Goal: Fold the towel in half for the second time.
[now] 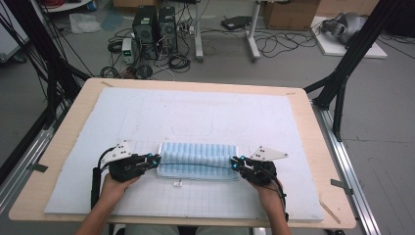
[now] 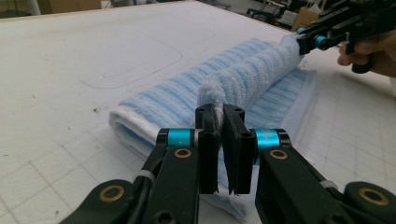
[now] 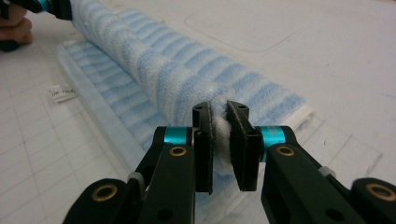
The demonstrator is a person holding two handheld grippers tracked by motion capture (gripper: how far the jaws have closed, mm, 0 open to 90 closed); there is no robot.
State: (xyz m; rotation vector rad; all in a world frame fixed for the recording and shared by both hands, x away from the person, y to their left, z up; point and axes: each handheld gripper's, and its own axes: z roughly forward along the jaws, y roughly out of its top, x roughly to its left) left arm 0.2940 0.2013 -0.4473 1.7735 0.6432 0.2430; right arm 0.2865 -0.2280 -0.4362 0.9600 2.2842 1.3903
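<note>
A blue-and-white striped towel (image 1: 195,159) lies folded on the white mat, near the front. Its top layer is gathered into a raised roll (image 2: 252,70) that runs between the two grippers. My left gripper (image 1: 155,160) is at the towel's left end, shut on a pinch of the white edge (image 2: 219,112). My right gripper (image 1: 234,163) is at the right end, with terry fabric squeezed between its pads (image 3: 219,109). The roll (image 3: 154,65) runs back from there to the left gripper (image 3: 60,7). The right gripper (image 2: 303,39) shows at the roll's far end in the left gripper view.
The white gridded mat (image 1: 147,117) covers most of the wooden table (image 1: 63,142). A small white label (image 1: 177,183) lies just in front of the towel. Behind the table, computer cases (image 1: 154,29) and cables sit on the floor, and black frame legs stand at both sides.
</note>
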